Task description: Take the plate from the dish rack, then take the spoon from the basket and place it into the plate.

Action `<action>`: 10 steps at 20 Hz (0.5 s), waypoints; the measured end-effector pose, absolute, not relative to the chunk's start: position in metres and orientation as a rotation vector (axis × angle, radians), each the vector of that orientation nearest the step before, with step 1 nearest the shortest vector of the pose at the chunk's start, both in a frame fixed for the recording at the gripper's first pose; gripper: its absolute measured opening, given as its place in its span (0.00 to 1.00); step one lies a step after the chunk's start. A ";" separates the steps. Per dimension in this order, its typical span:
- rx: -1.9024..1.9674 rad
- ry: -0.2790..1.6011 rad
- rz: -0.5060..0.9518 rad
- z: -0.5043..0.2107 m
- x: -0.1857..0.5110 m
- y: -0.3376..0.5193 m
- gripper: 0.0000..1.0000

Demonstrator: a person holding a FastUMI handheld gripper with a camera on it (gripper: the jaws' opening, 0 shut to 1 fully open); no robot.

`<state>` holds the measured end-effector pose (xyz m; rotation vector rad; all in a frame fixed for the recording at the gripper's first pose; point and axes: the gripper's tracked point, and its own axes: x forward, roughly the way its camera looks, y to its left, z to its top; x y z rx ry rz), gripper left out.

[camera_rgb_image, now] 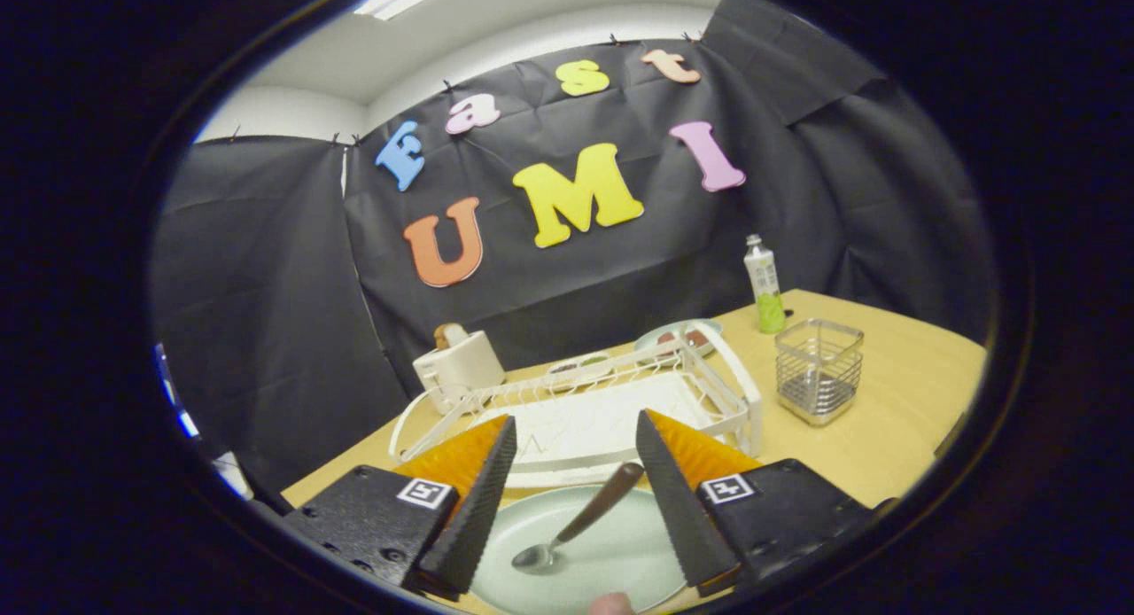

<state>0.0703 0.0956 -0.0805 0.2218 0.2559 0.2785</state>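
Your gripper (574, 473) stands wide and empty above the plate (620, 553), where the spoon (576, 522) seemingly already lies, so little remains for you.

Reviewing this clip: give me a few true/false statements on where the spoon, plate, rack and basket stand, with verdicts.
1. The metal spoon lies in the pale green round plate. True.
2. The gripper has its jaws clamped on the spoon. False: the jaws stand open, the spoon lying between them untouched.
3. The white wire dish rack holds a plate. False: no plate stands in it.
4. The square metal wire basket stands beside the rack. True.
5. The spoon sits in the basket. False: it is in the plate.
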 end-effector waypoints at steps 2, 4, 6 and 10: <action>0.171 0.206 0.264 -0.067 0.070 0.090 0.94; 0.117 0.168 0.238 -0.053 0.067 0.083 1.00; 0.064 0.135 0.216 -0.042 0.060 0.078 1.00; -0.008 0.099 0.182 -0.017 0.045 0.063 1.00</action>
